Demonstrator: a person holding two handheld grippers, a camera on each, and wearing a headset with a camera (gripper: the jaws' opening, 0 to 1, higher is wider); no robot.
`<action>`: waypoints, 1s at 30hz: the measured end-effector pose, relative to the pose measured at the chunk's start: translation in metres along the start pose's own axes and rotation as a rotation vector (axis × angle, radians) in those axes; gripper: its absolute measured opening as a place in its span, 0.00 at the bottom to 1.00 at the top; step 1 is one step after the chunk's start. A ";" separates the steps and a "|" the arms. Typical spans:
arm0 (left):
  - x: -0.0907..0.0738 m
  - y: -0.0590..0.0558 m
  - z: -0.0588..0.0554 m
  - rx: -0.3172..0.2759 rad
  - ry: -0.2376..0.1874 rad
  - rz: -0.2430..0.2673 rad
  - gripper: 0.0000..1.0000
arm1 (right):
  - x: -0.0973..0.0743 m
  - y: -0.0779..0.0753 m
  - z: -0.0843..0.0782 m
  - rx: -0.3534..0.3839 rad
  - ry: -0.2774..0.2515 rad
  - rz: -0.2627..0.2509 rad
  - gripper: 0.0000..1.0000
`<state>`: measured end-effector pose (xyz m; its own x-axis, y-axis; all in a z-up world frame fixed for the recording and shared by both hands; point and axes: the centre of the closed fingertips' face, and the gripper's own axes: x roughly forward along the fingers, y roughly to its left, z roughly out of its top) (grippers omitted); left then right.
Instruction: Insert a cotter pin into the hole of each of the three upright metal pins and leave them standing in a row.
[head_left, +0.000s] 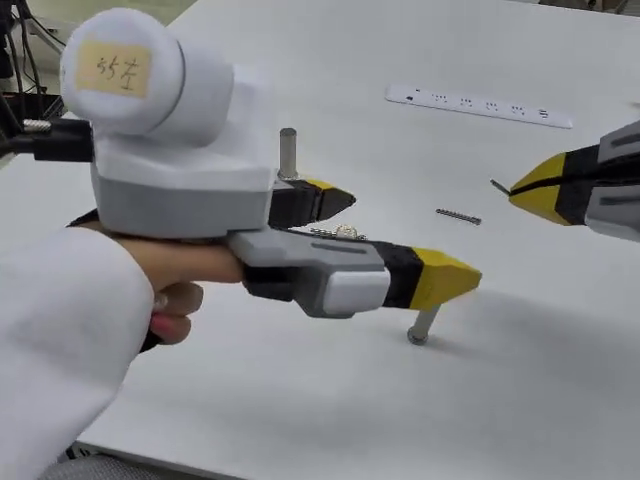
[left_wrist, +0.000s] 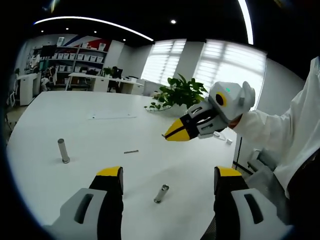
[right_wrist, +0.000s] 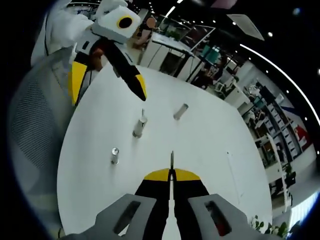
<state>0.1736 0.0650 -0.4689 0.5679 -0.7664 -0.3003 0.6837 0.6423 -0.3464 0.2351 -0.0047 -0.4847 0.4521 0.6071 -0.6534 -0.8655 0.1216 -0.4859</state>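
Three upright metal pins stand on the white table: a far one, a middle one mostly hidden behind my left gripper, and a near one. The middle pin seems to carry a thin cotter pin at its top. My left gripper hovers open over the middle and near pins, nothing between its yellow-tipped jaws. My right gripper comes in from the right, shut on a cotter pin that sticks out past its tips. A loose cotter pin lies on the table between the grippers.
A white power strip lies at the back right of the table. The table's near edge runs along the bottom left. A person's hand and white sleeve hold the left gripper.
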 end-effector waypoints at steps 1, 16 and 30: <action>0.002 0.000 0.001 -0.008 -0.004 -0.004 0.70 | -0.002 0.001 0.002 -0.002 -0.006 -0.011 0.00; 0.024 0.002 0.007 -0.081 0.026 -0.041 0.47 | -0.013 0.028 0.010 -0.071 0.004 -0.134 0.00; 0.045 -0.015 -0.001 -0.130 0.074 -0.123 0.22 | -0.013 0.046 0.009 -0.021 -0.013 -0.143 0.00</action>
<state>0.1888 0.0209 -0.4785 0.4457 -0.8393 -0.3113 0.6781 0.5436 -0.4946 0.1871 0.0003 -0.4932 0.5677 0.5950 -0.5689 -0.7875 0.1910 -0.5860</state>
